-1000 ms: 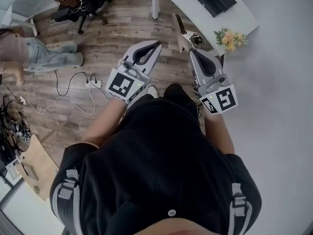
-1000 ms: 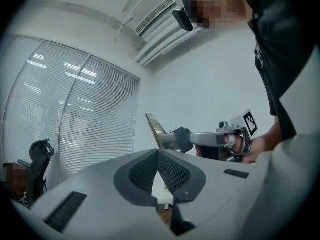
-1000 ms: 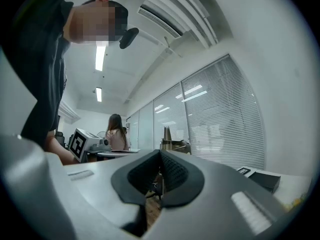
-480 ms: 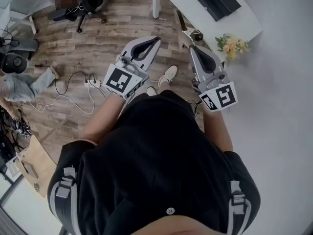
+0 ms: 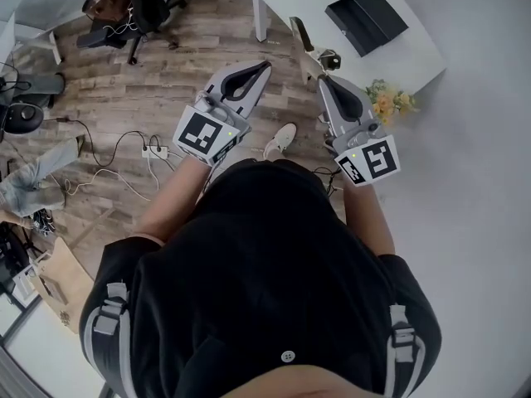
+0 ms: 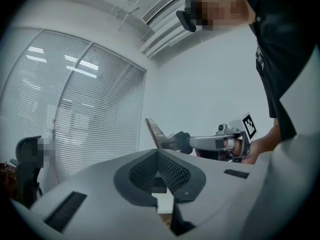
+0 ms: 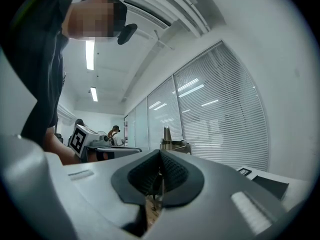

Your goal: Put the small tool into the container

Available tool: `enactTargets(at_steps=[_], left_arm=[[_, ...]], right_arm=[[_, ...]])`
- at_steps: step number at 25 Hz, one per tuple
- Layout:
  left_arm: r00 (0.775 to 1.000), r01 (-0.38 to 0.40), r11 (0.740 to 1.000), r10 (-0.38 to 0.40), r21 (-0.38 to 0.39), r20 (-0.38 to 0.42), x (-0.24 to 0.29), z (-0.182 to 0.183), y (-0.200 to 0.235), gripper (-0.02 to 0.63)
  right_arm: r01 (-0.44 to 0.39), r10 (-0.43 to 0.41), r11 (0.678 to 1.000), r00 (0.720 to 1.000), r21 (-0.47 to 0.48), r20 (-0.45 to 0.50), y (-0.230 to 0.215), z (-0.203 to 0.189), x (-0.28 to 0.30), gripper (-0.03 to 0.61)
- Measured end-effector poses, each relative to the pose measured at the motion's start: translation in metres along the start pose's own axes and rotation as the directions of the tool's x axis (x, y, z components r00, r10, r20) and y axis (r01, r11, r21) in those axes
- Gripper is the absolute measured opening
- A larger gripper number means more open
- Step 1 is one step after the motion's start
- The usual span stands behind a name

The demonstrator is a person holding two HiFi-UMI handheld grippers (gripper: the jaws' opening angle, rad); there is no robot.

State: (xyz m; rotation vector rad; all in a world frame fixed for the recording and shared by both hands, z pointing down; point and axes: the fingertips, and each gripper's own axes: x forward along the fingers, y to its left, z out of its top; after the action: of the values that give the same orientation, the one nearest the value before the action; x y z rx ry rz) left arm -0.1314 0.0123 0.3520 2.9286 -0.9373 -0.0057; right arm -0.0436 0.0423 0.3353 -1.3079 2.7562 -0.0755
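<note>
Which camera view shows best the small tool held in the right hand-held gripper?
The left gripper view: the small tool stands side-on against the plain wall, blade rising from the right hand-held gripper. The head view shows it small, over the wooden floor. The right gripper view shows only its upper part beyond the shut jaws.

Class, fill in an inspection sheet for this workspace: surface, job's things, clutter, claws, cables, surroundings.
Surface: white table, ahead of the person.
Job's things: flat-bladed small tool sticks out of the right claw; black container lies on the table.
Clutter: yellow flowers near the table's corner.
Claws: left claw shut, empty; right claw shut on the small tool.
Cables: power strip with loose cords on the wood floor.
Surroundings: office chair; another person's legs at left.
</note>
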Motion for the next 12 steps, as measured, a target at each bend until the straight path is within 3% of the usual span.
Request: enactTargets(at_steps=[12], left_arm=[[0.999,0.014,1.000,-0.014,0.005,-0.029,0.087,0.008,0.021,0.006]], right_arm=[[0.041,-0.041,0.998,0.999,0.047,-0.003,-0.093,0.003,0.010,0.012]])
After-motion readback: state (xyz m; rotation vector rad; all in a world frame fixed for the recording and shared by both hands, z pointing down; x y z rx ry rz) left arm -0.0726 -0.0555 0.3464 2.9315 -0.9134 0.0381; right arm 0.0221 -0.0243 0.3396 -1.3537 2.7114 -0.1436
